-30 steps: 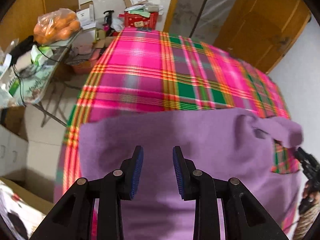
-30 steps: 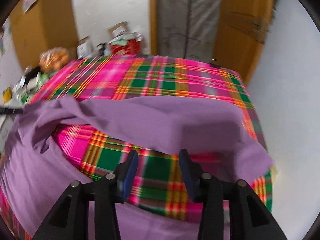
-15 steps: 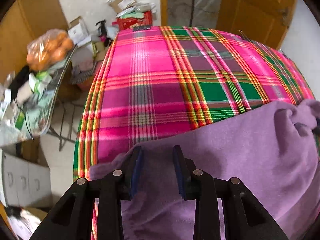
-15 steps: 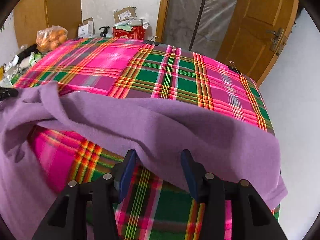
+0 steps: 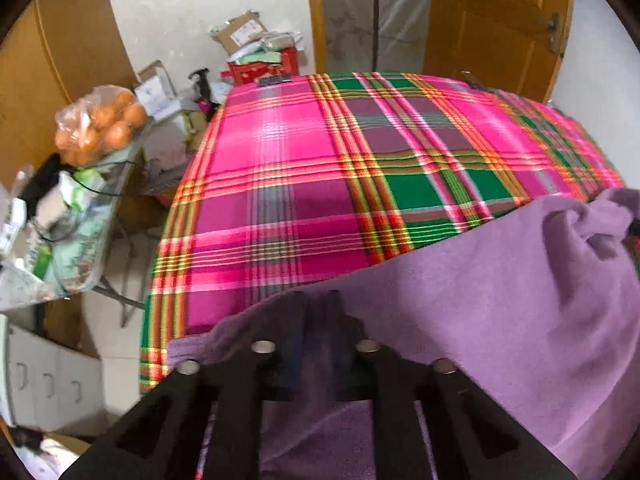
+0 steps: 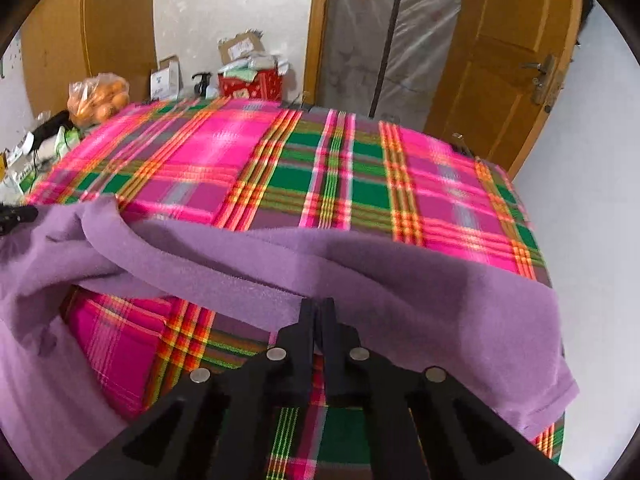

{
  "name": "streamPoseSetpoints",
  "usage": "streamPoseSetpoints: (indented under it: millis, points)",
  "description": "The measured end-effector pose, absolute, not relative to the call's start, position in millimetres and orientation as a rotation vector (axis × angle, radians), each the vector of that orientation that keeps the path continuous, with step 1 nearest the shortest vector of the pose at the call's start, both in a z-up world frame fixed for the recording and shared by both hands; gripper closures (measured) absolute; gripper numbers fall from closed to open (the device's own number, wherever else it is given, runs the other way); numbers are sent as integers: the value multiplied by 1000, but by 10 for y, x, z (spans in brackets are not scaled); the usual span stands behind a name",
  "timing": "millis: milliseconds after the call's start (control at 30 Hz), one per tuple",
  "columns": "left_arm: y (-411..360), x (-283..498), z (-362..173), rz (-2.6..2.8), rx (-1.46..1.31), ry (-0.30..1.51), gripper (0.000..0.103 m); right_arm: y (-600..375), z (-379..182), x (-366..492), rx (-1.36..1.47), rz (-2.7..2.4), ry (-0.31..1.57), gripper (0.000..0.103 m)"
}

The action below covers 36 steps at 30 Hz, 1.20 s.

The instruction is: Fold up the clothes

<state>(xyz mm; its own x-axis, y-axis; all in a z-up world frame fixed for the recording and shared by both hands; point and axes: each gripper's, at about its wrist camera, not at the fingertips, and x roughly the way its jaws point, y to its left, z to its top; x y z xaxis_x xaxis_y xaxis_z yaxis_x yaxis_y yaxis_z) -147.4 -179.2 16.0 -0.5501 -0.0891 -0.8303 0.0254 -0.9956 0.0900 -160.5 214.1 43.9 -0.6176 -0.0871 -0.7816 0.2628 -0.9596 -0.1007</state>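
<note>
The worktop (image 6: 352, 184), covered in a pink and green plaid cloth (image 5: 304, 184), fills most of both views and runs clear toward twelve o'clock. The purple garment (image 6: 400, 264) lies along the near edge of the worktop, its band stretched from nine o'clock to three o'clock in the right wrist view, with plaid showing through a gap beneath it at seven o'clock. Much of it hangs rather than lies flat, so any fold laid now would likely set in wrinkles. The right hand-held gripper (image 6: 318, 312) has its jaws nearly together, pinched on the lower edge of the band. The bite looks shallow; a sharp pull could strip the edge free. The left hand-held gripper (image 5: 316, 308) is pressed into the garment's edge at six o'clock in its own view, with cloth bunched over the tips and the picture blurred. I cannot tell whether it is closed or what it grips. A knotted bunch (image 5: 600, 220) at three o'clock could drag unevenly. At nine o'clock, a side table with a bag of oranges (image 5: 100, 124) stands near enough that a wide swing risks a snag.
</note>
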Motion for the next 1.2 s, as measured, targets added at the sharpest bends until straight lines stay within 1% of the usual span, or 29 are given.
streamPoseSetpoints:
  millis: [133, 233, 333, 467, 567, 667, 767, 800, 933, 1067, 1133, 1167, 1200]
  points:
    - [-1836, -1455, 156, -2692, 1437, -73, 102, 2238, 671, -1499, 1182, -2702, 262, 100]
    - [-1914, -1461, 149, -2677, 1432, -34, 102, 2316, 869, -1393, 1112, -2756, 225, 100]
    - [-1924, -1443, 144, -2668, 1424, -44, 102, 2380, 1123, -1259, 1028, -2808, 156, 101]
    - [-1910, -1441, 132, -2661, 1418, -55, 102, 2367, 1451, -1079, 875, -2887, 150, 101]
    - [-1919, -1445, 132, -2658, 1416, -42, 102, 2290, 1618, -1136, 799, -2955, 224, 103]
    - [-1933, -1436, 131, -2664, 1407, -38, 102, 2264, 1587, -1400, 852, -2980, 265, 103]
    - [-1934, -1428, 131, -2666, 1396, -39, 101, 2295, 1366, -1741, 990, -2954, 237, 103]
    - [-1926, -1424, 135, -2664, 1393, -37, 101, 2315, 1290, -1799, 1016, -2942, 216, 103]
    - [-1909, -1420, 134, -2665, 1380, -49, 101, 2498, 1022, -1872, 1117, -2844, 35, 102]
    - [-1902, -1423, 134, -2662, 1372, -52, 101, 2765, 903, -1684, 1178, -2826, -28, 102]
    - [-1917, -1426, 147, -2643, 1388, -5, 101, 2909, 877, -1556, 1198, -2820, -51, 101]
    - [-1928, -1426, 155, -2631, 1399, 27, 101, 2970, 891, -1476, 1184, -2823, -39, 98]
    - [-1938, -1423, 163, -2619, 1413, 60, 101, 3032, 903, -1396, 1172, -2828, -29, 92]
